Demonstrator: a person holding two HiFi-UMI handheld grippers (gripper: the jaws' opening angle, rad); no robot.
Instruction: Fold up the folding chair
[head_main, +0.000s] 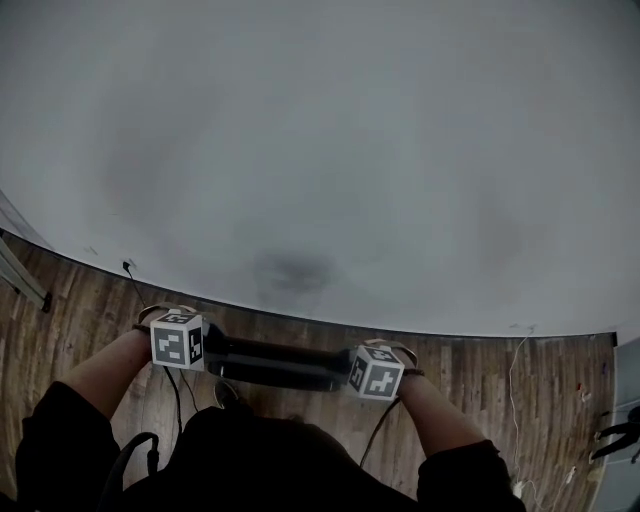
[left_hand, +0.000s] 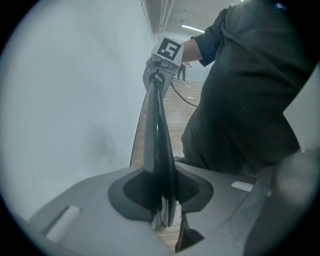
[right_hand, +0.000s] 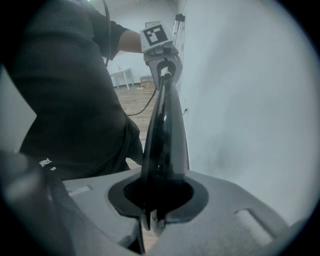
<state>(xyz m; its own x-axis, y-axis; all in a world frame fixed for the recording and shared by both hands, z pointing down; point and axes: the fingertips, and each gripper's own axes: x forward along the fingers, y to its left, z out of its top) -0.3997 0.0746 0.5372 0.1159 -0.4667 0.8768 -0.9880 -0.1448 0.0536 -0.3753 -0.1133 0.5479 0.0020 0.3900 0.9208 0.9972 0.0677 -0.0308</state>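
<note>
The folding chair (head_main: 275, 362) is a flat, glossy black slab, seen edge-on and held level between my two grippers, just in front of the person's dark torso. My left gripper (head_main: 200, 348) is shut on its left end and my right gripper (head_main: 352, 372) is shut on its right end. In the left gripper view the chair's thin edge (left_hand: 157, 145) runs from my left gripper (left_hand: 161, 192) up to the right gripper (left_hand: 159, 77). In the right gripper view the chair (right_hand: 165, 130) runs from my right gripper (right_hand: 156, 195) to the left gripper (right_hand: 165, 65).
A large white backdrop (head_main: 320, 150) rises just beyond the chair and fills most of the head view. Wooden floor (head_main: 80, 310) lies below, with thin cables (head_main: 130, 272) near the backdrop's foot. A white panel (head_main: 628, 400) and dark gear (head_main: 615, 435) stand at the right edge.
</note>
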